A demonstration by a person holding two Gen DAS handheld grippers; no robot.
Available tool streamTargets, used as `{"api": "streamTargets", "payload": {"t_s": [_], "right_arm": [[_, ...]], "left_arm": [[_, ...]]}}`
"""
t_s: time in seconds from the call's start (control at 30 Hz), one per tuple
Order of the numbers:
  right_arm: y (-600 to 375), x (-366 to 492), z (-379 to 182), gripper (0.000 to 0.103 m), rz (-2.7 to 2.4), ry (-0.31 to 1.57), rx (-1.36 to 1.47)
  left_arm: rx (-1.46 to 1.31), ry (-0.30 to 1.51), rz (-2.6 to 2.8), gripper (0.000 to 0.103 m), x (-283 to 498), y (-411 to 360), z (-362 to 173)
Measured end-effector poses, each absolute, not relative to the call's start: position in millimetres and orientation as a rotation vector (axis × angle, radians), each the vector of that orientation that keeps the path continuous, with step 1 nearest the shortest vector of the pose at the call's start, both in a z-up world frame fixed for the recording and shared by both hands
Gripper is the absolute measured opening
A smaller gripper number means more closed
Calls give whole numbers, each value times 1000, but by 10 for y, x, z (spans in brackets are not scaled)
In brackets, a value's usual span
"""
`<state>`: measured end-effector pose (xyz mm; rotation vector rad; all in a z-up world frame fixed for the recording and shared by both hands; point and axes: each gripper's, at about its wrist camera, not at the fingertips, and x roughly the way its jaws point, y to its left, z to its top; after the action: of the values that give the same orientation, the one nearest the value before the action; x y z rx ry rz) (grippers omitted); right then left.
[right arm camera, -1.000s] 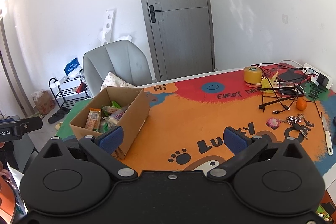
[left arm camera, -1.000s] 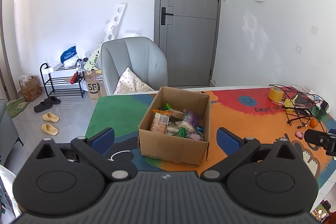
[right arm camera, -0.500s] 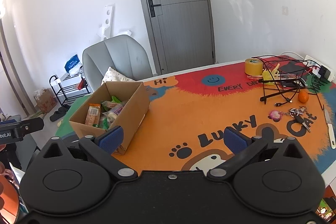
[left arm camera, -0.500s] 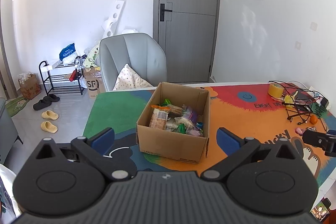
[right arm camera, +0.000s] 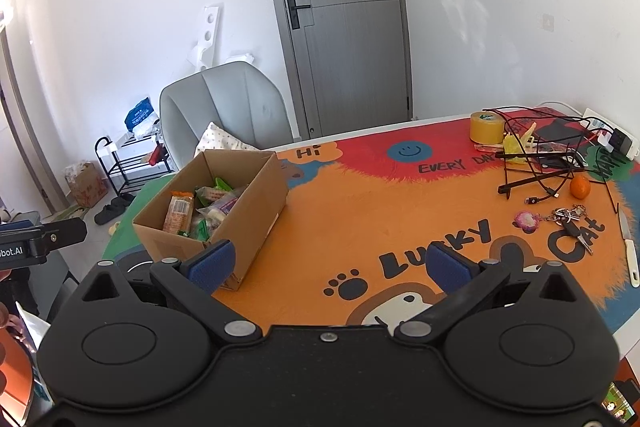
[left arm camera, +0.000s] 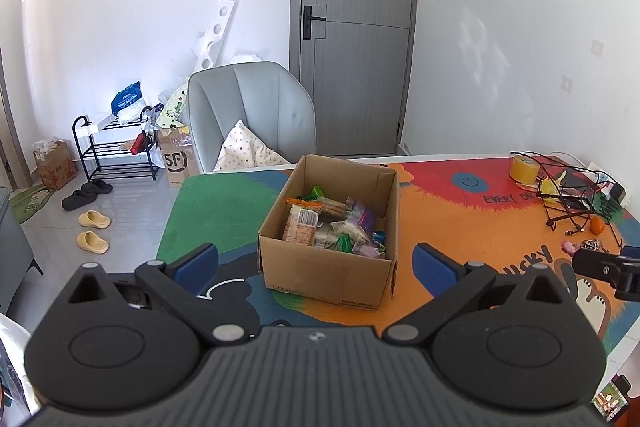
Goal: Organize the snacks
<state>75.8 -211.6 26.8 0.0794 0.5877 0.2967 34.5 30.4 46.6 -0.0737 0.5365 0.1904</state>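
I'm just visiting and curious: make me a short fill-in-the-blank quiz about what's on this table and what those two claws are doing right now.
1. The snack packets lie inside a cardboard ____.
2. Both the left claw and the right claw are open and hold ____.
3. The roll of tape is ____ in colour.
4. The small orange fruit lies near a bunch of ____.

Missing words: box; nothing; yellow; keys

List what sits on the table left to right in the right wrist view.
cardboard box → roll of tape → pink charm → orange → knife
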Motion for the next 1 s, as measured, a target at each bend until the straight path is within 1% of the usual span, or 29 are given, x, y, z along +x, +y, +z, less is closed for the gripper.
{"api": "streamTargets", "payload": {"t_s": [1.0], "right_arm": [[-2111,776,242,103,300,592,67]], "left_arm": [[-74,544,185,103,341,301,411]]}}
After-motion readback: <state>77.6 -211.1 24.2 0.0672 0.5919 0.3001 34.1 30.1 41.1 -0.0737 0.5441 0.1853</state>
